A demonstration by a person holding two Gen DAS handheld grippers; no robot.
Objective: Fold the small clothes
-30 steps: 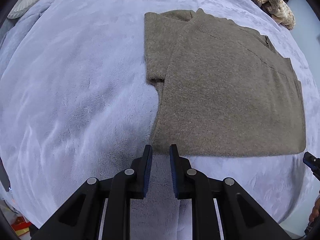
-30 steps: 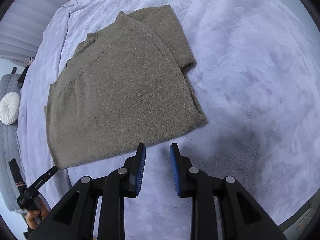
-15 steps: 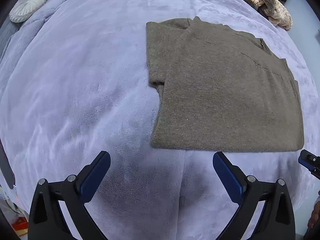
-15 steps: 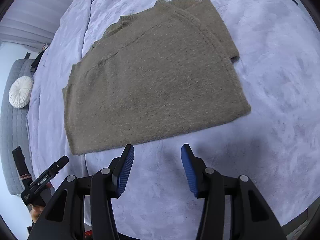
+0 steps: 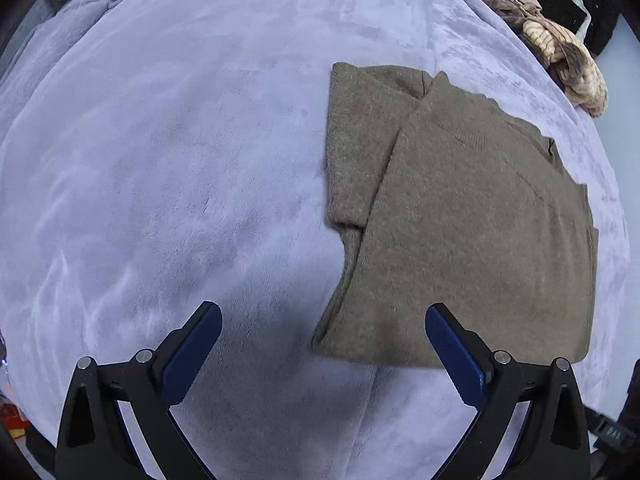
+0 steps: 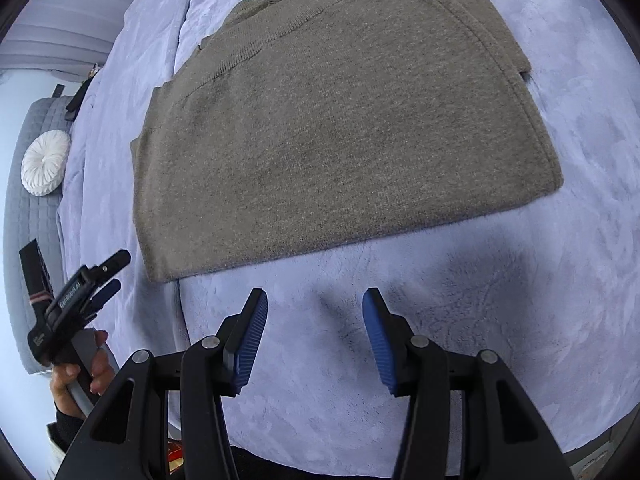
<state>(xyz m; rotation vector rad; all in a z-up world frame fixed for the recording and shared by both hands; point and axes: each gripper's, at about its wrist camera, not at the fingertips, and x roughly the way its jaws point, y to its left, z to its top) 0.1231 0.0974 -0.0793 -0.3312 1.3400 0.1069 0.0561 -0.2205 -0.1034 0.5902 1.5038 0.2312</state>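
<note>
On the bed point(image 5: 180, 160), which is covered by a lavender plush blanket, a brown-grey knitted sweater point(image 5: 460, 220) is laid flat and already partly folded: one sleeve is tucked under the body and shows as a separate layer at the garment's 10 o'clock corner in the left wrist view. In that view the sweater fills the area from 12 to 4 o'clock, its near hem running just ahead of the left tongs point(image 5: 322, 344). The left tongs are spread wide and nothing is held between them; the near-left corner of the hem is seen between the two blue pads, though contact cannot be judged.

In the right wrist view the sweater point(image 6: 344, 120) occupies the upper middle, with the ribbed neckline at 12 o'clock and the hem slanting from 8 to 3 o'clock. The right tongs point(image 6: 315, 332) are released as well, parted less widely, and are seen over bare blanket point(image 6: 520, 320) just short of the hem, apart from the fabric. At 8 o'clock in this view the left tongs point(image 6: 108, 276) are seen from the side, gripped by a hand point(image 6: 80, 372), near the hem's left corner.

A round white cushion point(image 6: 45, 162) rests on a grey quilted surface at 9 o'clock. A heap of tan and cream knitwear point(image 5: 560, 40) lies at 1 o'clock in the left wrist view.
</note>
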